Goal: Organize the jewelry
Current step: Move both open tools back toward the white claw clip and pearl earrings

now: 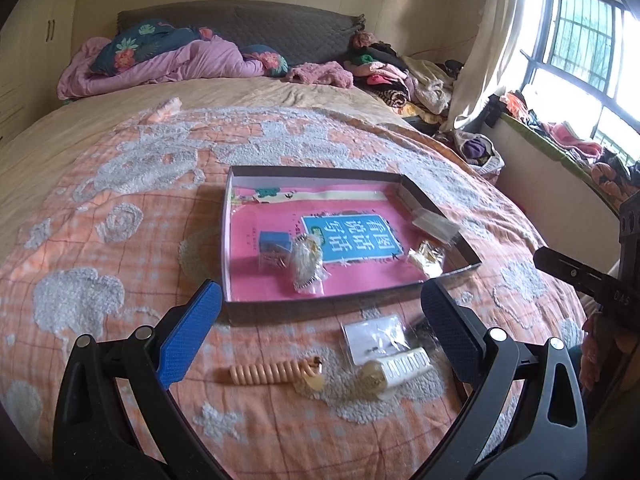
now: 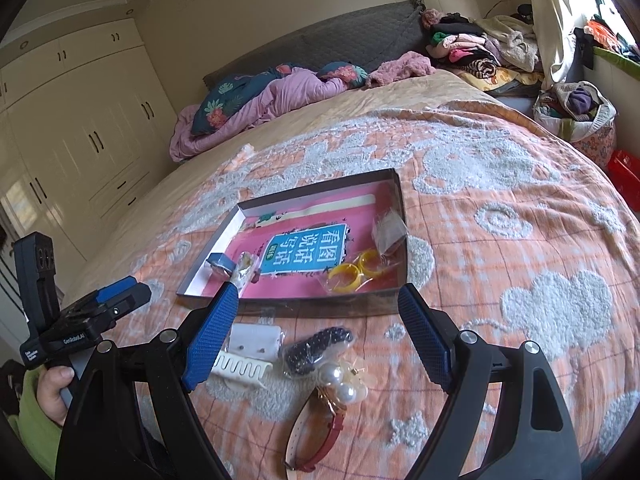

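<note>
A shallow dark box (image 1: 312, 171) (image 2: 308, 195) lies on the orange blanket with a pink book in it, a small blue case (image 1: 274, 242), bagged trinkets (image 1: 306, 262) and yellow bangles (image 2: 354, 274). Loose in front of it lie a peach spiral hair tie (image 1: 268, 374), an earring card (image 1: 376, 338), a white comb clip (image 2: 240, 366), a dark beaded piece (image 2: 316, 348), a pearl ornament (image 2: 340, 382) and a red-strap watch (image 2: 316, 436). My left gripper (image 1: 320, 286) and right gripper (image 2: 320, 292) both hover open over these loose pieces, holding nothing.
The bed carries a purple quilt and floral pillows (image 1: 160, 56) at its head and a heap of clothes (image 1: 384, 72) at the far right. White wardrobes (image 2: 80, 120) stand left; a cloth basket (image 2: 576, 116) sits by the window. A green-sleeved hand (image 2: 52, 392) holds the left gripper.
</note>
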Demonstrator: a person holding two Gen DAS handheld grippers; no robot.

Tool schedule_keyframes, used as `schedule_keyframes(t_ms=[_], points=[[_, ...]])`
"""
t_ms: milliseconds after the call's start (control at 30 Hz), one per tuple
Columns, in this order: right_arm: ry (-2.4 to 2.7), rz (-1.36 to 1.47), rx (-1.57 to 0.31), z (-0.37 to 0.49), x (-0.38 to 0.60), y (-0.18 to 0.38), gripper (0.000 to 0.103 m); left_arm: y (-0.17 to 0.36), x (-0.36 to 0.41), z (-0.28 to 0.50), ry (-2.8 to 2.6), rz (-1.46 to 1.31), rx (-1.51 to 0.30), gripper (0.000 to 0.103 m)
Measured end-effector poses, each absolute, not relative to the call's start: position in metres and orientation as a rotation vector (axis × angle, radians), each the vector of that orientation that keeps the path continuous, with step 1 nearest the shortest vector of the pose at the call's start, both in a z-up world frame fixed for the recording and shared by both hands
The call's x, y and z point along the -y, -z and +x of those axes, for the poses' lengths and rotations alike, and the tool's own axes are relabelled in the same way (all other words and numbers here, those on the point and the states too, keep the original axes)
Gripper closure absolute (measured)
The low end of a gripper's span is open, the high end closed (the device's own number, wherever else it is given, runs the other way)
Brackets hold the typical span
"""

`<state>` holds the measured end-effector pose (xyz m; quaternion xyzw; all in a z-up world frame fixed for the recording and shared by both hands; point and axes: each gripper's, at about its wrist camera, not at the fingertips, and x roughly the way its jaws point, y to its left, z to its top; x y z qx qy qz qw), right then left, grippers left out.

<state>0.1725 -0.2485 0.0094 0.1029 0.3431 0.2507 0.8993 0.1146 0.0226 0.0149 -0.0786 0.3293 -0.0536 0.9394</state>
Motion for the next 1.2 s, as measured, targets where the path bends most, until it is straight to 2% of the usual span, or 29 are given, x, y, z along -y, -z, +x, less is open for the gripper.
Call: schedule_keyframes(t_ms=[1200], points=[[-0.520, 0.183, -0.798, 0.147, 0.253, 0.014, 0.022, 0.023, 0.014, 0.093, 0.160, -0.036, -0.789, 0.010]])
